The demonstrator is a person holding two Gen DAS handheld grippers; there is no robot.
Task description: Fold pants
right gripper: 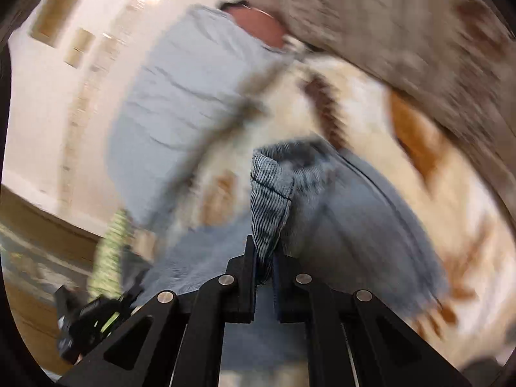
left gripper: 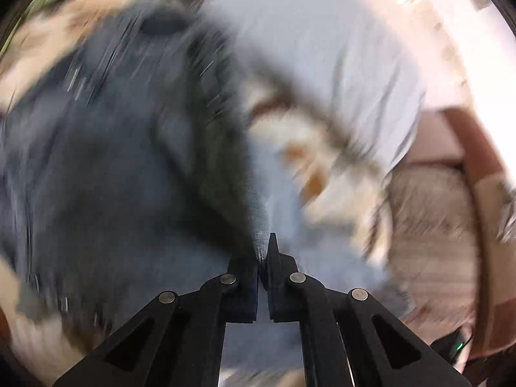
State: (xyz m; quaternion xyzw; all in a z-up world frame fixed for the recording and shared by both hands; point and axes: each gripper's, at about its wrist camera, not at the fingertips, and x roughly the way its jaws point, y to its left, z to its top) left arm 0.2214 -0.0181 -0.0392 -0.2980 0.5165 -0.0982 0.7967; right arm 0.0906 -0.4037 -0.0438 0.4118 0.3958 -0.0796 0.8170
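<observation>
Swinging the pants [right gripper: 348, 213] above the patterned bed [right gripper: 435, 174], I have both grippers, left [left gripper: 262, 251] and right [right gripper: 264, 254], clamped on denim edges. I'd keep tension even so the fold lands square.

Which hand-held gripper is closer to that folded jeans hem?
Right. The right hand-held gripper pinches the jeans hem; the left hand-held gripper grips denim elsewhere, hem unseen there.

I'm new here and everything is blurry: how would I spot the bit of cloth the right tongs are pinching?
Find the pale blue pillow on the patterned bedding. Below it, the right tongs clamp a folded denim corner, the only sharp, ribbed blue-and-white fabric in view.
</observation>
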